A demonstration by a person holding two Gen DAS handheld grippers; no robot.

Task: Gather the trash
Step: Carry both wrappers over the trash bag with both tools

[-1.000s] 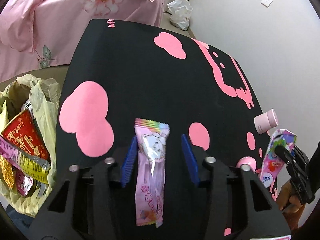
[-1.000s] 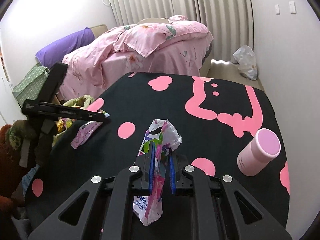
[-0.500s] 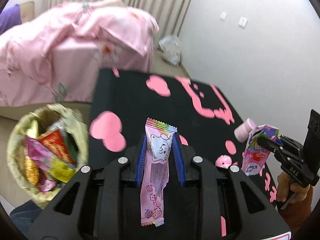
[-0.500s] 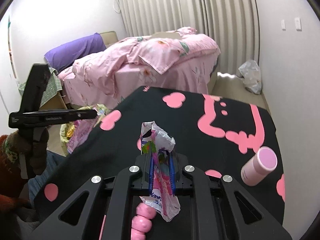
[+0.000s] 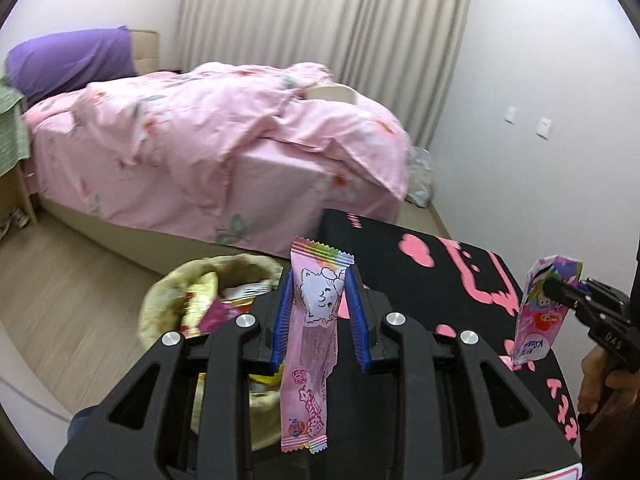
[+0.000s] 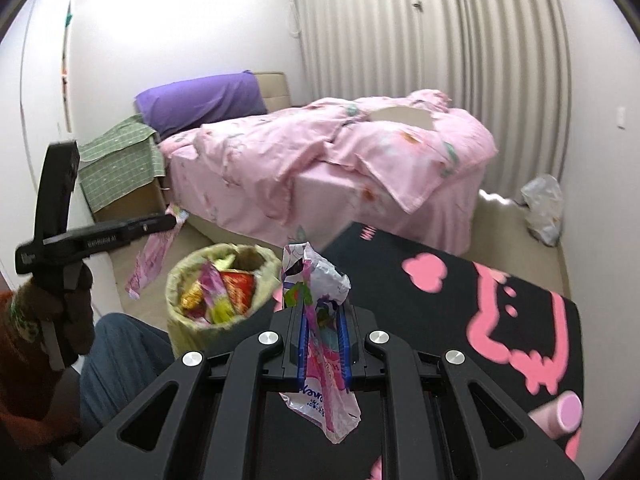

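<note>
My left gripper (image 5: 318,280) is shut on a long pink candy wrapper (image 5: 310,356) with a cat drawing, held in the air beside the table's left edge. The wrapper hangs from the left gripper in the right wrist view (image 6: 154,248), left of the bin. My right gripper (image 6: 322,312) is shut on a crumpled colourful snack wrapper (image 6: 324,360), also seen in the left wrist view (image 5: 540,312) above the table. A yellow-lined trash bin (image 6: 192,320) full of wrappers stands on the floor left of the table; it also shows in the left wrist view (image 5: 168,308).
The black table (image 6: 420,320) with pink hearts lies right of the bin. A pink cylindrical bottle (image 6: 560,416) lies on it near the front right. A bed with pink bedding (image 5: 200,152) stands behind. A plastic bag (image 6: 544,208) lies on the floor by the wall.
Both grippers have lifted with their wrappers and swung left toward the bin. The left gripper closed on the pink wrapper a second ago and raised it off the table.
</note>
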